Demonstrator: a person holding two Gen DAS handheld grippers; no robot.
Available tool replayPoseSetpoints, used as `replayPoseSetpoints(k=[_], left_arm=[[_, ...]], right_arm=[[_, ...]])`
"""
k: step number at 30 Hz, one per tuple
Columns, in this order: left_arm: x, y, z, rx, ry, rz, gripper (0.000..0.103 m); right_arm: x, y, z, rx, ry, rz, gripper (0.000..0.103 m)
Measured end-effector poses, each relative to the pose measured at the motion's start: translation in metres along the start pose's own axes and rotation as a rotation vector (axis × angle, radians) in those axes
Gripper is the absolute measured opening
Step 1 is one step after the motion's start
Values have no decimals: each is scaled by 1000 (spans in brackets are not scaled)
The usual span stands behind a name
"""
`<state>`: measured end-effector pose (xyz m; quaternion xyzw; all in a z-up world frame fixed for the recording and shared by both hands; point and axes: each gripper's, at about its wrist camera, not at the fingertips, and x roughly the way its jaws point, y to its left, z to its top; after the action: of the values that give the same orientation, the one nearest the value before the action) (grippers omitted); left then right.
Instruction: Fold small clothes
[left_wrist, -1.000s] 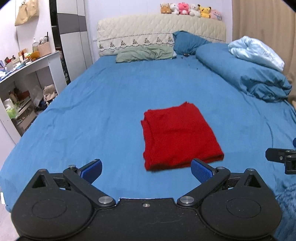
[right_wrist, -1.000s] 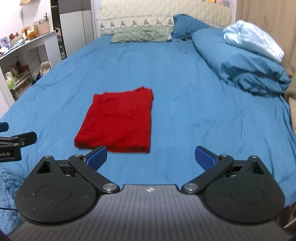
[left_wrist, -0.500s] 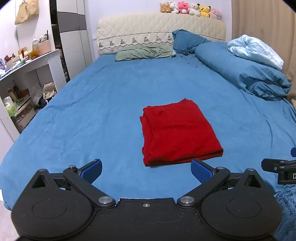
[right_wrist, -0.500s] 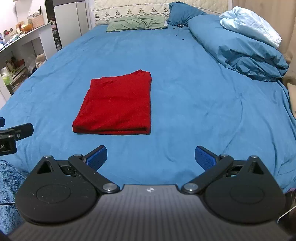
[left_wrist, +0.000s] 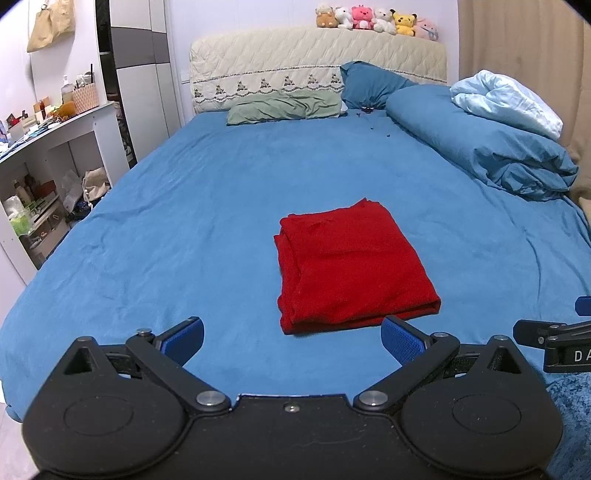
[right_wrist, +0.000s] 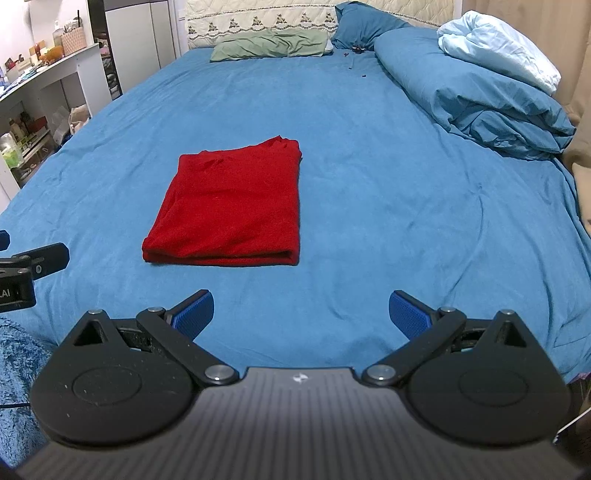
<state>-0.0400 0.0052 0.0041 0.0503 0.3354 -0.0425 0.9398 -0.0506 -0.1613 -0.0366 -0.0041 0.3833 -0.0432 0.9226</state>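
Both grippers, left and right, fingers spread, empty; folded red garment just beyond on bed.

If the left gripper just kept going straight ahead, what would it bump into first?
Probably the folded red garment: it lies just ahead of the open left gripper, toward its right finger. Depth is unclear, so it might graze the blue bedsheet first.

Matt red cloth garment on soft blue cotton sheet.

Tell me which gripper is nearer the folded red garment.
Left. The left gripper sits just short of the folded red garment, its right pad by the near edge. The right gripper is farther back and off to the garment's right, with bare sheet between.
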Motion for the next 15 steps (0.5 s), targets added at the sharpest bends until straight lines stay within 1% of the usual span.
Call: replayPoseSetpoints(k=[15], left_arm=[[-1,1,3,3,-10,2,103]], right_arm=[[1,-1,-1,-2,1,-3,103]])
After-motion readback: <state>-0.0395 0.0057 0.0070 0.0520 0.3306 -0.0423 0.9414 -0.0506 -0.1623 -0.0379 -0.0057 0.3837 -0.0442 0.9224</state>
